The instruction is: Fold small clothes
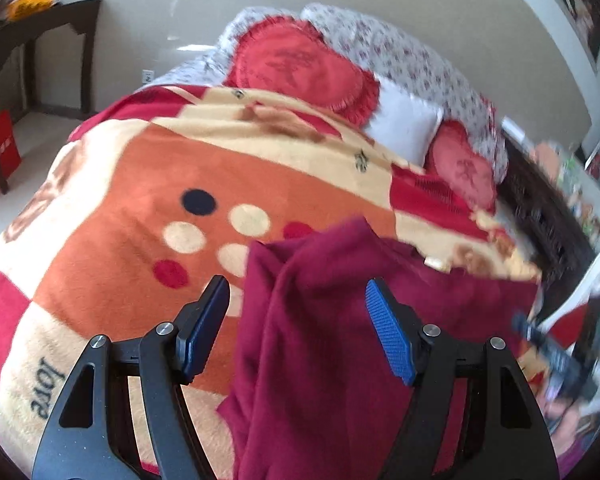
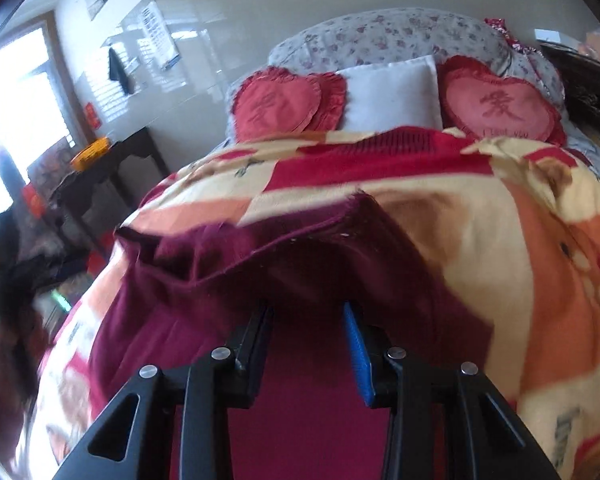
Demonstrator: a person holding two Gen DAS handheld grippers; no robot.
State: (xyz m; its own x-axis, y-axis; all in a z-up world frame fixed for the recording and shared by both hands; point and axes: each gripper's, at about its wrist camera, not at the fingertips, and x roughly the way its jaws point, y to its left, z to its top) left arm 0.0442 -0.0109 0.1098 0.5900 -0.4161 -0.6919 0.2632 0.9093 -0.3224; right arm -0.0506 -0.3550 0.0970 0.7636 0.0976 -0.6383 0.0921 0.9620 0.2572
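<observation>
Left tool [image 1: 298,292] first: we see its two blue-padded fingers spread wide, released, with a maroon garment [image 1: 340,340] lying between and beneath them on the bed's blanket [image 1: 120,168]. Whether the pads touch the cloth we cannot tell. On the blanket we read "love" [image 1: 46,388], printed sideways near the left finger, and we count six dots beside the garment's edge. Behind it we count two red heart cushions [image 1: 300,68] and one white pillow [image 1: 404,122]. A dark worktop [image 1: 40,24] stands against the wall at left.

From the right wrist, we see the right tool [image 2: 306,312] with its jaws partly parted and the garment [image 2: 228,256] bunched right at the fingertips; we cannot tell whether it grips the cloth. Again two heart cushions [image 2: 500,112], the nearer one bearing a Chinese character, its small line below too blurred to read.
</observation>
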